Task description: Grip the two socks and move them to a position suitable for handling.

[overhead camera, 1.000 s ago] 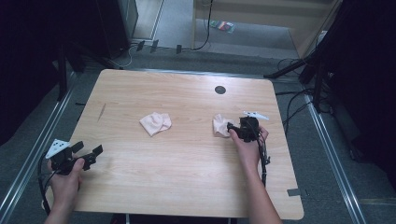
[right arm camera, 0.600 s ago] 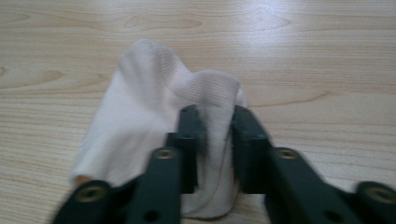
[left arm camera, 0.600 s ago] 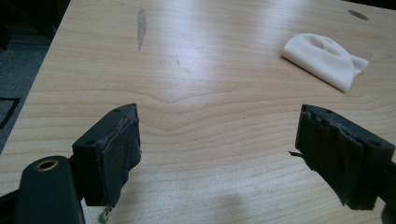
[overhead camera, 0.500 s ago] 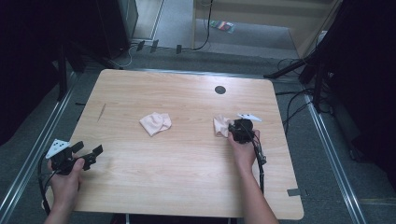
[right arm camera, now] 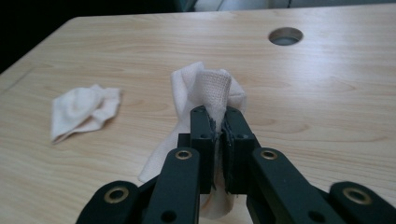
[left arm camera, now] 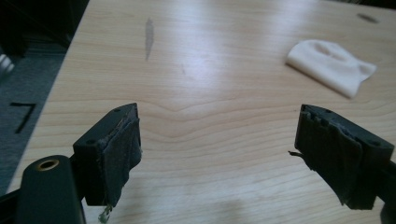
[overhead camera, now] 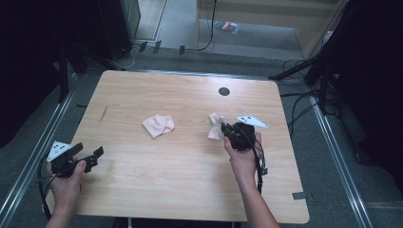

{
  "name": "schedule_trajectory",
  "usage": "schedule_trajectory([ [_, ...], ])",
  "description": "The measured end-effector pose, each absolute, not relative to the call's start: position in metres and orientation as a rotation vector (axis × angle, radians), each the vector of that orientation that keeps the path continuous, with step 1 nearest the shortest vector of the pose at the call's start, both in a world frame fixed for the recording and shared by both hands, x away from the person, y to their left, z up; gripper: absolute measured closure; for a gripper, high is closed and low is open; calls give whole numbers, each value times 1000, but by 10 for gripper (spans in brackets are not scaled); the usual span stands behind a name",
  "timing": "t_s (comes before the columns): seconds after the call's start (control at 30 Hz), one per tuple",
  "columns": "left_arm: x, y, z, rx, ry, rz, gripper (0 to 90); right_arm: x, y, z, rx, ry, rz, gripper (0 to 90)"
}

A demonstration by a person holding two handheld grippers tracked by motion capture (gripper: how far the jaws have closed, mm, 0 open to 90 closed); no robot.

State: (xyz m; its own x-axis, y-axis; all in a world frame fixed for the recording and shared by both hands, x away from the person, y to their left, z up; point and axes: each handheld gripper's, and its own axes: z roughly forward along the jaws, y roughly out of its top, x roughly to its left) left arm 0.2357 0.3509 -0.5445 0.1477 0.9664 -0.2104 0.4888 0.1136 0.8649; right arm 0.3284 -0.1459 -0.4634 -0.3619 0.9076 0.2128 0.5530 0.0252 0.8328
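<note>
Two small pale pink cloths are on the wooden table (overhead camera: 142, 190). My right gripper (overhead camera: 228, 130) (right arm camera: 218, 123) is shut on the right cloth (overhead camera: 216, 126) (right arm camera: 210, 88), pinching a fold that sticks up above the jaws while the rest hangs below, lifted off the wood. The other cloth (overhead camera: 158, 125) (right arm camera: 81, 109) (left arm camera: 331, 65) lies crumpled at the table's middle, untouched. My left gripper (overhead camera: 88, 153) (left arm camera: 219, 154) is held open near the front left edge, with only bare wood between its pads.
A round cable hole (overhead camera: 224, 91) (right arm camera: 286, 36) sits in the table toward the back. A dark streak (overhead camera: 104, 114) (left arm camera: 149, 35) marks the wood at the left. Black stands and cables (overhead camera: 304, 102) crowd the floor to the right.
The right gripper's jaws closed on the right cloth, then lifted it and carried it slightly left. The left gripper stayed in place.
</note>
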Motion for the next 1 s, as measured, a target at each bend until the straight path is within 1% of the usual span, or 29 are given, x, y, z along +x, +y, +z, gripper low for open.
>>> schedule_trajectory([
  [0.1,235,342,-541,1530,1452,671,146,315,-135,-456,1454,1939,1307,858],
  [0.23,232,329,-534,1519,1412,628,146,298,-124,-452,1432,1944,1349,858],
  [0.53,230,282,-516,1553,1309,582,146,265,-99,-461,1434,1985,1406,857],
  [0.77,230,249,-501,1592,1222,568,146,241,-76,-476,1452,1993,1429,857],
  [0.9,236,237,-503,1579,1221,512,147,235,-70,-494,1461,2026,1413,856],
  [1.0,238,225,-507,1591,1208,501,147,234,-71,-505,1470,2059,1385,856],
])
